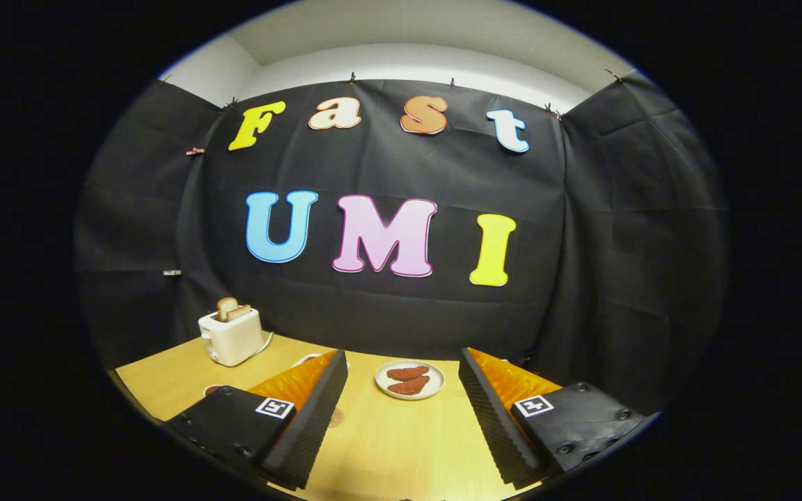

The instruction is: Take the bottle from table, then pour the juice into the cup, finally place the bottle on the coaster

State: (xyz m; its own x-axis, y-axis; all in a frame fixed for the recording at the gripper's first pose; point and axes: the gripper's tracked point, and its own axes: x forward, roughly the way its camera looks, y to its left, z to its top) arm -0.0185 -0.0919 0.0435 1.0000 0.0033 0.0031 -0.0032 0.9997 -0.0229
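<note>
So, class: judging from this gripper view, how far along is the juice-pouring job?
Nothing looks done yet. The gripper is open, its fingers spread wide over the wooden table with nothing between them, so no bottle is in hand. Beyond the fingers sit a white plate with two reddish-brown pieces and a white toaster holding toast. Taking the bottle, pouring and setting it on the coaster all remain.

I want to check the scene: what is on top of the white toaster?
Two toast slices stand up from the toaster; their lower parts are hidden inside. The open tool holds nothing.
</note>
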